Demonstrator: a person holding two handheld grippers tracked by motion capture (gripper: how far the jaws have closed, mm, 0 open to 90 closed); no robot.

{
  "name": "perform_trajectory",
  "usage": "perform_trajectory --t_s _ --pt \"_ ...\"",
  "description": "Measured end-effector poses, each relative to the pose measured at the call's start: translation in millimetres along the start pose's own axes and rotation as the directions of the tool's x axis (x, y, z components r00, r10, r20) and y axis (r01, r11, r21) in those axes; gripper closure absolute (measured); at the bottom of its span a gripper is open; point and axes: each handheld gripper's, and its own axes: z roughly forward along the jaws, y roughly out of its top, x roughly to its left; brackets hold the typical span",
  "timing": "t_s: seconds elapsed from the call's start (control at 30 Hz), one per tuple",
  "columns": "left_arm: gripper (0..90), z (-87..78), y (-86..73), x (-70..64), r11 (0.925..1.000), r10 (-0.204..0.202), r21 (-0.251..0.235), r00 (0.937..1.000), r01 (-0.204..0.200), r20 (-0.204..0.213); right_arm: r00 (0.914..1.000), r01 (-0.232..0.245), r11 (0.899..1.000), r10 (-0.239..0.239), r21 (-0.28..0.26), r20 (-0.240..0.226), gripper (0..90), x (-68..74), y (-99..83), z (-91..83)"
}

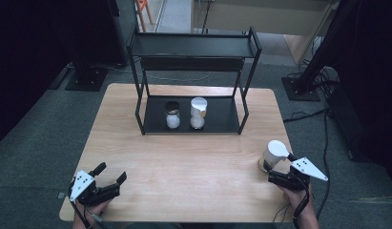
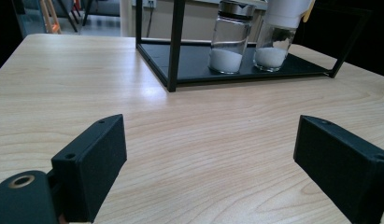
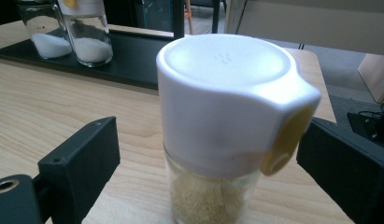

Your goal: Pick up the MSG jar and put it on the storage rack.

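Note:
A glass jar [image 3: 227, 116] with a white cap, a yellow side tab and tan granules stands near the table's right edge [image 1: 273, 153]. My right gripper [image 3: 210, 140] is open, one jaw on each side of the jar; a gap shows on the left, while the other jaw is close to the yellow tab [image 1: 281, 167]. At the front left corner my left gripper [image 1: 112, 172] is open over bare wood with nothing between its jaws [image 2: 213, 140]. Two jars of white powder stand on the rack's lower shelf: a dark-lidded jar [image 1: 172, 114] [image 2: 229, 42] and a white-capped jar [image 1: 198, 113] [image 2: 276, 37].
A black two-tier metal rack [image 1: 193, 45] stands at the back middle of the wooden table [image 1: 184, 157]; its upper shelf is bare. Its front posts and low tray rim [image 2: 173, 46] face me. Dark stands and cables lie on the floor around the table.

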Motion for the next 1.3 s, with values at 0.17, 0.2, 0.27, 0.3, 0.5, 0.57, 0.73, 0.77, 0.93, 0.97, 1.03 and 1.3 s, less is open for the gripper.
perform_trajectory --t_s 0.17,0.2,0.27,0.3,0.5,0.57,0.73,0.77,0.93,0.97,1.03,1.3 --pt "9.8 0.0 0.0 0.1 1.0000 -0.002 -0.001 1.0000 0.002 0.000 1.0000 0.004 1.000 -0.004 0.006 -0.007 5.7 -1.6 3.8 7.6" --pt "9.8 0.0 0.0 0.1 1.0000 -0.002 -0.001 1.0000 0.002 0.001 1.0000 0.006 1.000 -0.006 0.008 -0.008 5.7 -1.8 4.4 9.1" --pt "9.8 0.0 0.0 0.2 1.0000 -0.002 0.000 1.0000 0.002 0.001 0.9999 0.011 1.000 -0.010 0.014 -0.011 5.8 -1.9 5.3 12.1" --pt "9.8 0.1 0.0 0.1 1.0000 -0.002 0.000 1.0000 0.002 0.001 0.9998 0.016 1.000 -0.015 0.015 -0.014 5.8 -2.0 5.8 13.6" --pt "9.8 0.0 0.0 0.1 1.0000 0.000 0.000 1.0000 0.000 0.000 0.9994 0.026 0.999 -0.026 0.026 -0.025 6.1 -2.1 9.6 22.1" --pt "9.8 0.1 0.0 0.1 1.0000 -0.002 -0.001 1.0000 0.002 0.000 0.9992 0.029 0.999 -0.029 0.027 -0.028 6.1 -2.2 10.4 24.4" --pt "9.8 0.1 0.0 0.1 1.0000 -0.002 -0.001 1.0000 0.002 0.001 0.9989 0.031 0.999 -0.030 0.031 -0.035 6.1 -0.2 9.3 27.2" --pt "9.8 0.1 0.0 0.1 1.0000 -0.002 -0.001 1.0000 0.002 0.001 0.9990 0.029 0.999 -0.028 0.031 -0.035 6.1 0.0 8.7 27.6" --pt "9.8 0.0 0.0 0.1 1.0000 -0.001 -0.001 1.0000 0.001 0.001 0.9991 0.026 0.999 -0.025 0.033 -0.035 6.2 0.4 6.6 28.4" --pt "9.8 0.0 0.0 0.2 1.0000 -0.001 0.000 1.0000 0.001 0.001 0.9991 0.024 0.999 -0.022 0.033 -0.036 6.2 0.6 6.3 28.5" --pt "9.8 0.0 0.0 0.2 1.0000 0.000 0.000 1.0000 0.000 0.001 0.9990 0.026 0.999 -0.025 0.033 -0.036 6.2 1.0 5.8 28.6" --pt "9.8 0.1 0.0 -0.1 1.0000 0.001 0.002 1.0000 -0.001 -0.002 0.9991 0.025 0.999 -0.024 0.031 -0.034 6.2 0.5 6.2 27.9"
